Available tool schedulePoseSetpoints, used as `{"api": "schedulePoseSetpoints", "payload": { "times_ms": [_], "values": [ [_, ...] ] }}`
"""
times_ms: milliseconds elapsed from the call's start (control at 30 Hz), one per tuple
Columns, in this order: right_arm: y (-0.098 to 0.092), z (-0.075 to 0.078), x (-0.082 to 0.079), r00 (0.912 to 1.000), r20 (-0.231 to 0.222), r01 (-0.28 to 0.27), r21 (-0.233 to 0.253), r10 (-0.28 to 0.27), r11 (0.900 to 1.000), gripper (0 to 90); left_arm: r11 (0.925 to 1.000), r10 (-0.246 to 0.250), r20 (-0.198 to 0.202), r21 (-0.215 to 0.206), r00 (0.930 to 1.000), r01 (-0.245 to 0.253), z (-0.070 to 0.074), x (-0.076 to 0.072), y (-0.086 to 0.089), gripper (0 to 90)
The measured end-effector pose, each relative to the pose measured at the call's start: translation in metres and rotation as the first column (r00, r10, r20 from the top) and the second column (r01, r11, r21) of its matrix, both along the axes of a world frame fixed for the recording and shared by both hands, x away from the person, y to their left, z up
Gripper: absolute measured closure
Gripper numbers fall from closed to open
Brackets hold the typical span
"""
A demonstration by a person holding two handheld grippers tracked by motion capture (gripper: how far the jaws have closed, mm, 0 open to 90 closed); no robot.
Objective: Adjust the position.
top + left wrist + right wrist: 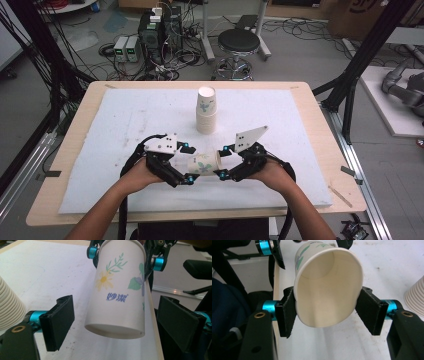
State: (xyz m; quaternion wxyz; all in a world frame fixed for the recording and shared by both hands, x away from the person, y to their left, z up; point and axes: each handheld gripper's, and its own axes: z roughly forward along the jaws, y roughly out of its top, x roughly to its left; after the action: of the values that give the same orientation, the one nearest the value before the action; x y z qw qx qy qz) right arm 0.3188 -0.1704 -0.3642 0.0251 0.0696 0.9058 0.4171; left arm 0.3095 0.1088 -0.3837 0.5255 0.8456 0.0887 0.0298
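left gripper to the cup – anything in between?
Nothing visible. The cup hangs base-first in the gap between the left gripper's open jaws, with bare space on both sides. The right gripper holds its rim end, squeezing the mouth oval. The cup stack stands farther back.

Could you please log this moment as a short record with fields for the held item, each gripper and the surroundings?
held item: paper cup, lying sideways above the white mat
right gripper: shut on the cup's rim end, which is squeezed oval
left gripper: jaws open on either side of the cup's base, not touching
nearby: cup stack, upright behind the grippers
support: wooden table
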Motion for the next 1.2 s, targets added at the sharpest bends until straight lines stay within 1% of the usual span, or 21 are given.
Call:
{"api": "schedulePoseSetpoints", "payload": {
  "times_ms": [100,133,167,200,267,367,433,467,500,567,667,800,900,933,967,1033,1067,1100,1133,1167,1200],
  "values": [
    [0.004,0.002,0.000,1.0000,0.007,-0.004,-0.045,0.004,0.999,36.7,0.9994,-0.003,0.006,0.035,1.0000,0.003,0.001,0.000,-0.002,15.7],
    [0.007,0.003,0.001,0.9999,0.012,-0.009,-0.069,0.010,0.998,36.7,0.9987,-0.009,0.010,0.049,0.9999,0.009,0.001,0.000,-0.003,16.0],
    [0.007,0.003,0.001,0.9999,0.012,-0.009,-0.069,0.010,0.998,36.7,0.9977,-0.013,0.015,0.066,0.9998,0.012,0.001,0.000,-0.004,16.0],
    [0.008,0.004,0.001,0.9999,0.010,-0.010,-0.081,0.011,0.997,36.7,0.9970,-0.017,0.017,0.075,0.9997,0.016,0.001,0.000,-0.006,16.4],
    [0.011,0.005,0.002,0.9996,0.021,-0.015,-0.108,0.018,0.994,36.7,0.9954,-0.021,0.017,0.094,0.9996,0.019,0.000,0.000,-0.008,16.7],
    [0.016,0.008,0.001,0.9994,0.022,-0.023,-0.155,0.027,0.988,36.7,0.9918,-0.026,0.022,0.126,0.9994,0.023,0.000,0.001,-0.011,16.8],
    [0.019,0.009,0.002,0.9988,0.031,-0.031,-0.181,0.037,0.983,36.7,0.9875,-0.029,0.029,0.156,0.9992,0.024,-0.001,0.001,-0.014,17.0],
    [0.022,0.011,0.002,0.9984,0.037,-0.033,-0.216,0.042,0.976,36.6,0.9849,-0.033,0.032,0.171,0.9989,0.027,-0.002,0.001,-0.015,17.4],
    [0.022,0.011,0.002,0.9984,0.037,-0.033,-0.216,0.042,0.976,36.6,0.9824,-0.035,0.033,0.184,0.9989,0.028,-0.002,0.001,-0.017,17.4],
    [0.025,0.012,0.002,0.9980,0.041,-0.036,-0.243,0.048,0.969,36.6,0.9780,-0.040,0.037,0.206,0.9985,0.031,-0.003,0.001,-0.019,17.5],
    [0.029,0.013,0.002,0.9970,0.048,-0.045,-0.272,0.060,0.961,36.5,0.9761,-0.038,0.035,0.215,0.9987,0.029,-0.003,0.001,-0.021,17.6],
    [0.034,0.015,0.003,0.9959,0.050,-0.057,-0.303,0.076,0.951,36.4,0.9699,-0.048,0.042,0.241,0.9980,0.036,-0.004,0.002,-0.023,17.8],
    [0.036,0.016,0.003,0.9948,0.054,-0.065,-0.313,0.086,0.947,36.2,0.9685,-0.051,0.029,0.245,0.9983,0.042,-0.005,0.002,-0.025,19.7],
    [0.038,0.016,0.002,0.9949,0.050,-0.067,-0.323,0.087,0.944,36.1,0.9672,-0.051,0.026,0.250,0.9984,0.043,-0.005,0.003,-0.025,20.8],
    [0.038,0.016,0.002,0.9949,0.050,-0.067,-0.323,0.087,0.944,36.1,0.9656,-0.057,0.028,0.256,0.9980,0.048,-0.005,0.003,-0.026,20.8],
    [0.040,0.017,0.002,0.9936,0.057,-0.073,-0.332,0.097,0.940,36.1,0.9644,-0.072,0.026,0.257,0.9971,0.063,-0.006,0.003,-0.027,25.2],
    [0.041,0.017,0.002,0.9938,0.052,-0.075,-0.339,0.099,0.938,36.1,0.9632,-0.075,0.022,0.260,0.9969,0.067,-0.006,0.003,-0.028,26.5],
    [0.042,0.016,0.002,0.9928,0.058,-0.079,-0.343,0.105,0.936,36.1,0.9623,-0.080,0.023,0.262,0.9965,0.072,-0.006,0.003,-0.030,27.0],
    [0.044,0.016,0.000,0.9935,0.052,-0.076,-0.363,0.101,0.929,36.1,0.9615,-0.083,0.020,0.264,0.9963,0.075,-0.006,0.003,-0.031,29.6],
    [0.044,0.016,0.000,0.9935,0.052,-0.076,-0.363,0.101,0.929,36.1,0.9611,-0.086,0.020,0.265,0.9961,0.078,-0.006,0.003,-0.032,29.6],
    [0.045,0.016,-0.001,0.9934,0.053,-0.075,-0.375,0.102,0.924,36.1,0.9601,-0.088,0.019,0.268,0.9959,0.080,-0.006,0.003,-0.033,30.9]
  ]
}}
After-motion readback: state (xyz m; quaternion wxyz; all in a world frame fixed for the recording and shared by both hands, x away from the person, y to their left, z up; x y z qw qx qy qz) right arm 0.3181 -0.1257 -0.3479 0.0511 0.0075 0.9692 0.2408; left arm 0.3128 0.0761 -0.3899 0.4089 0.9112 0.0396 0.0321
